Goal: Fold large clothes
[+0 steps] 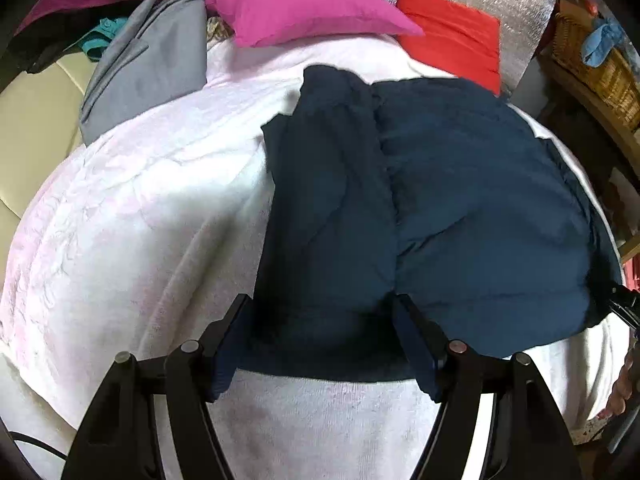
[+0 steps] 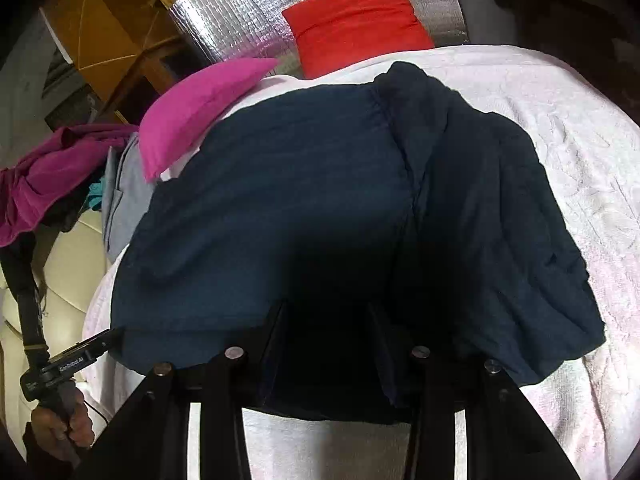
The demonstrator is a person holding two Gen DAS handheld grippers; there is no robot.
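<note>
Lengthwise, the navy garment point(image 1: 440, 200) runs from the near edge of the bed point(image 1: 140, 220) toward the pillows at its head, its long axis pointing away from both cameras. It lies on the white, faintly pink bed cover, folded into a thick, puffy bundle with a deep crease running down its length; in the left wrist view a narrower dark panel sits left of the crease and a broader, smoother panel to the right. Going left to right in that view: a folded grey garment point(image 1: 148, 64) at the bed's far left corner, a magenta pillow point(image 1: 304, 8), then a red pillow point(image 1: 456, 32) against a silver quilted panel point(image 1: 520, 4), and a wicker basket point(image 1: 600, 68) at the right rim. The left gripper point(image 1: 324, 308) has its fingers spread wide, straddling the garment's near hem, the fabric lying between them but not pinched. The right gripper point(image 2: 328, 312) also stands apart over the near hem, though deep shadow hides the cloth between its fingers, so contact there is hard to judge. What kind of garment this is cannot be made out, perhaps a padded jacket. In the right wrist view the person's left hand point(image 2: 64, 420) grips a handle at the lower left, cut off by the lens edge, and the garment's right side shows rumpled diagonal wrinkles.
</note>
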